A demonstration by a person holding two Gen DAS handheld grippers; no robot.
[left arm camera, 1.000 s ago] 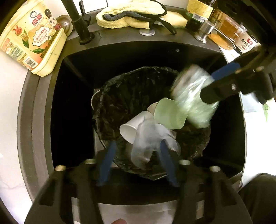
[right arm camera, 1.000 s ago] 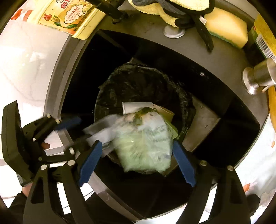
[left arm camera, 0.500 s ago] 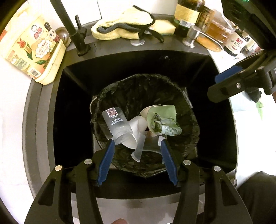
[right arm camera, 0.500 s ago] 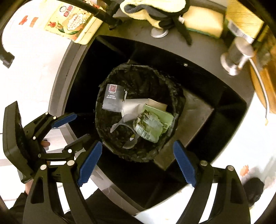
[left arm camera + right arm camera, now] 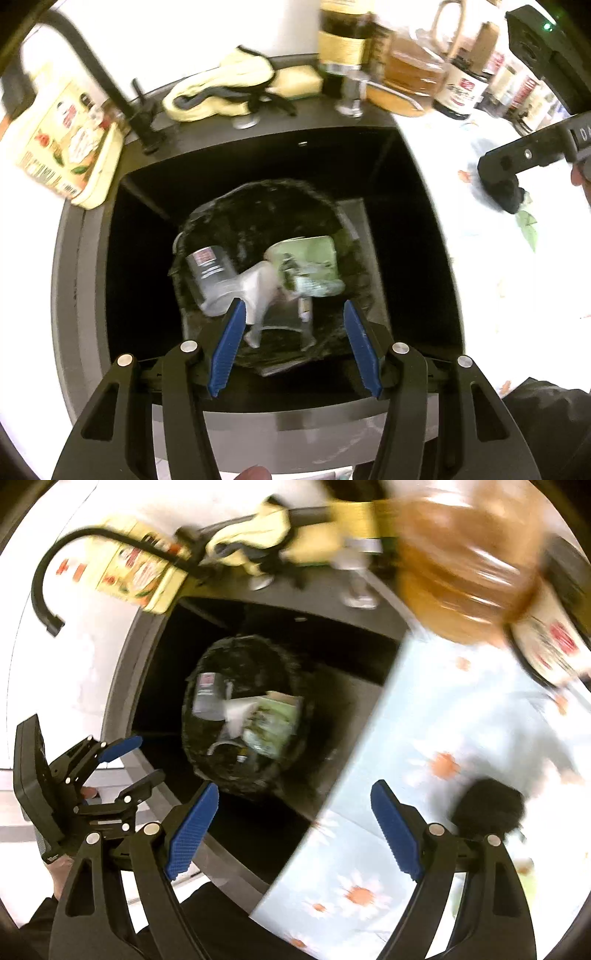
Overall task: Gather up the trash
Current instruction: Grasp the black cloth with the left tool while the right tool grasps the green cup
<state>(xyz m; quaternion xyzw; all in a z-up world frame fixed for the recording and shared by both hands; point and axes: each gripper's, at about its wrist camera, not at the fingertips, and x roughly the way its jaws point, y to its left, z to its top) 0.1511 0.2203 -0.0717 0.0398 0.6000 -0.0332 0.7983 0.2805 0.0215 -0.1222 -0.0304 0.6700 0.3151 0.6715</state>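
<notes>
Both tongs, left tongs (image 5: 293, 347) and right tongs (image 5: 293, 830), spread wide, ribbed blue pads bare. Inside the crinkled black bin liner (image 5: 258, 206): clear plastic cup (image 5: 212, 273), crumpled green wrapper (image 5: 314, 262).

The trash bin (image 5: 258, 206), lined with a crinkled black bag, stands inside the dark sink and holds a loose heap of rubbish. At the left of the heap lies a clear plastic bottle (image 5: 212, 273) with a red-marked label, tilted on its side. A white crumpled cup (image 5: 258, 284) sits in the middle. At the right rests a pale green wrapper (image 5: 314, 262), crushed, touching the cup.
</notes>
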